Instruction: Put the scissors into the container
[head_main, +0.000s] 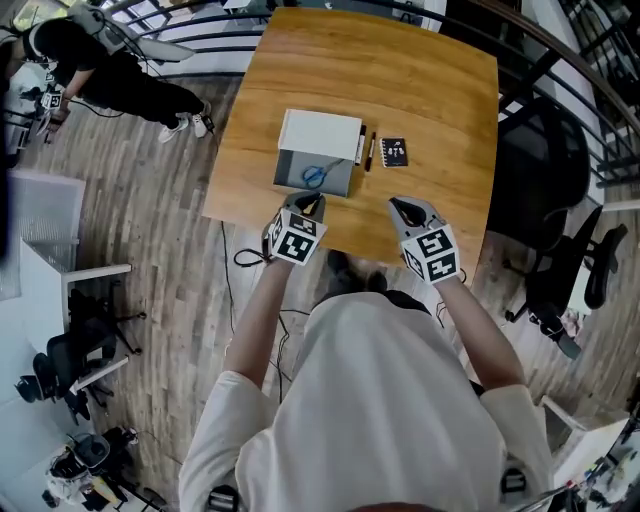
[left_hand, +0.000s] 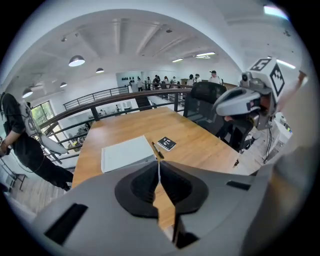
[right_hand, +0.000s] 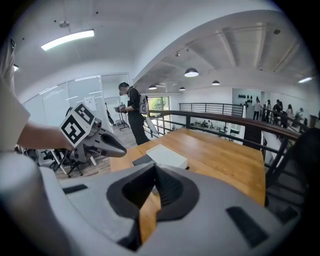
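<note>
Lying inside the grey container (head_main: 343, 178), the blue-handled scissors (head_main: 315, 176) are in place. The container stands near the middle of the tabletop (head_main: 430, 90), somewhat toward its left edge. A white lid (head_main: 320, 132) sits against the container's far side; whether it is joined to the container cannot be told.

Left gripper (head_main: 312, 203): fingers closed together, nothing between them. It is held over the near edge of the tabletop, just short of the container's near wall. The scissors lie beyond the fingertips, inside the container and clear of them.

Right gripper (head_main: 403, 207): fingers closed tip to tip, nothing held. It is held over the near edge toward the right corner, well apart from the container and the scissors.

Other items noted: a pen (head_main: 370, 151) lies just beside the container's right wall, pointing from near edge to far edge. A small black card (head_main: 394, 152) lies just right of the pen. Neither gripper touches either item. From the left gripper view, lid, pen and card all lie beyond the closed fingers, toward the far edge
</note>
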